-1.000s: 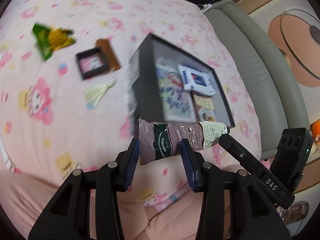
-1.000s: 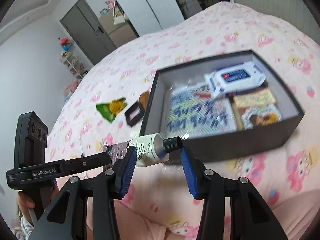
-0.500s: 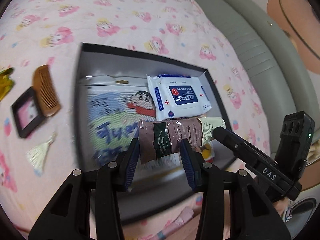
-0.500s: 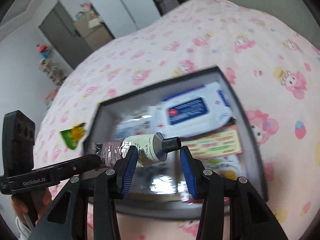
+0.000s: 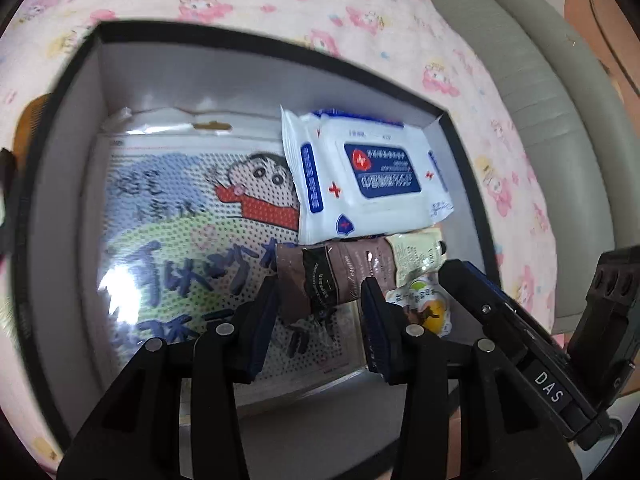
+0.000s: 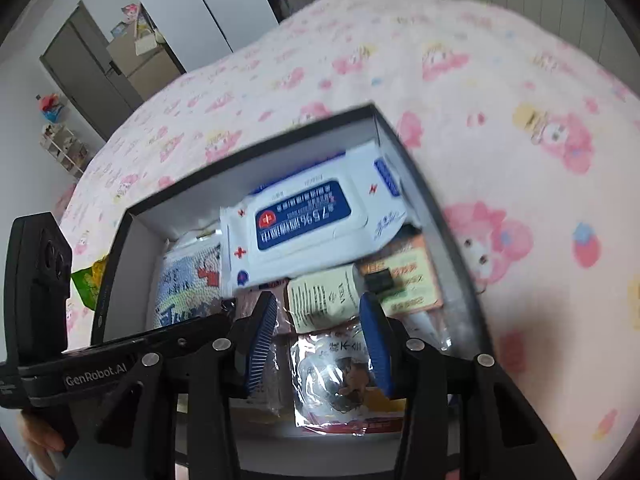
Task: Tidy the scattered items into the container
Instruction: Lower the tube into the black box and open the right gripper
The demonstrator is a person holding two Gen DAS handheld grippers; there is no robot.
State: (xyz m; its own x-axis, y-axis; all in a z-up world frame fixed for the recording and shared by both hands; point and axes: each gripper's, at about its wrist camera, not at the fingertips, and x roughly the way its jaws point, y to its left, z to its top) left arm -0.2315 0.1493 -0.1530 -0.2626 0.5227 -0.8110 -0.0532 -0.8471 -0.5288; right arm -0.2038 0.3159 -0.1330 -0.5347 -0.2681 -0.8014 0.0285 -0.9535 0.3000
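A hand cream tube (image 5: pixel 340 276), brown at its crimped end and cream near its black cap (image 6: pixel 380 280), hangs over the inside of the black box (image 5: pixel 264 46). My left gripper (image 5: pixel 322 292) is shut on the brown end. My right gripper (image 6: pixel 318 308) is shut on the cream end (image 6: pixel 324 300), with the cap sticking out past its right fingertip. Below the tube, a white and blue wipes pack (image 5: pixel 368 172) lies on a large cartoon-printed bag (image 5: pixel 180 216). Snack packets (image 6: pixel 340 376) fill the box's near right corner.
The box (image 6: pixel 248 148) sits on a bed with a pink cartoon sheet (image 6: pixel 520 120). A green snack packet (image 6: pixel 90 280) lies outside the box on its left, and a brown comb (image 5: pixel 32 116) is blurred beside the left wall. A grey padded headboard (image 5: pixel 520 60) runs along the right.
Both grippers carried the tube from in front of the box to over its inside and came lower. The box now fills both views.
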